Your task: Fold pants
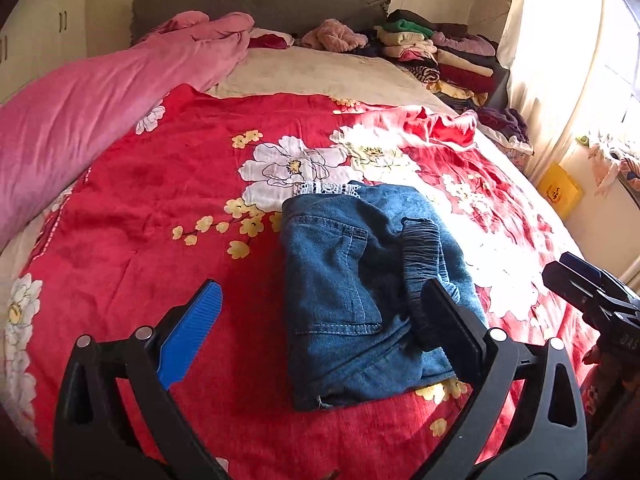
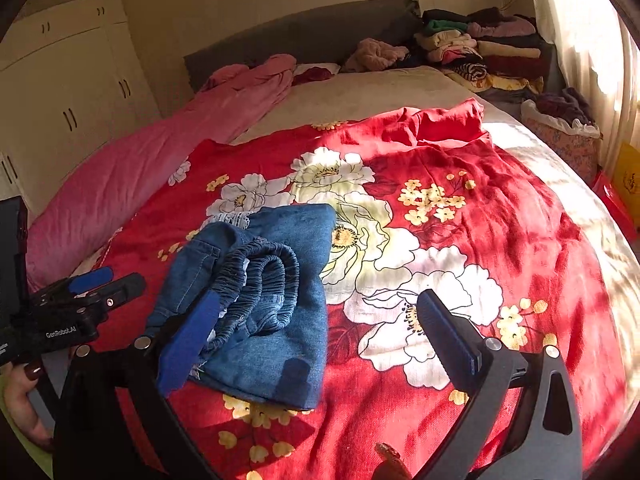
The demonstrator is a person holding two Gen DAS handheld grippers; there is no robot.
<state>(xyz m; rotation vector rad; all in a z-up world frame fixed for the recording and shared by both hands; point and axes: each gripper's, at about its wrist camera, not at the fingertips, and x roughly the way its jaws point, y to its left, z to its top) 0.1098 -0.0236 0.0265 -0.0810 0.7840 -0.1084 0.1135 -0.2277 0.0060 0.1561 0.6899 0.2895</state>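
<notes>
The blue denim pants (image 1: 360, 292) lie folded into a compact bundle on the red floral bedspread (image 1: 160, 208), elastic waistband on top and a white lace hem showing at the far end. They also show in the right wrist view (image 2: 264, 300). My left gripper (image 1: 320, 312) is open and empty; its right finger hovers over the pants' waistband. My right gripper (image 2: 320, 320) is open and empty, with its left finger over the bundle's near left edge. The right gripper also shows at the right edge of the left wrist view (image 1: 592, 292), and the left gripper at the left of the right wrist view (image 2: 92, 288).
A pink quilt (image 1: 92, 120) lies along the bed's left side. Stacks of folded clothes (image 1: 440, 52) sit by the grey headboard (image 1: 256, 0). A laundry basket (image 2: 568, 132) stands at the bed's right, near the curtain. White wardrobes (image 2: 68, 92) stand at left.
</notes>
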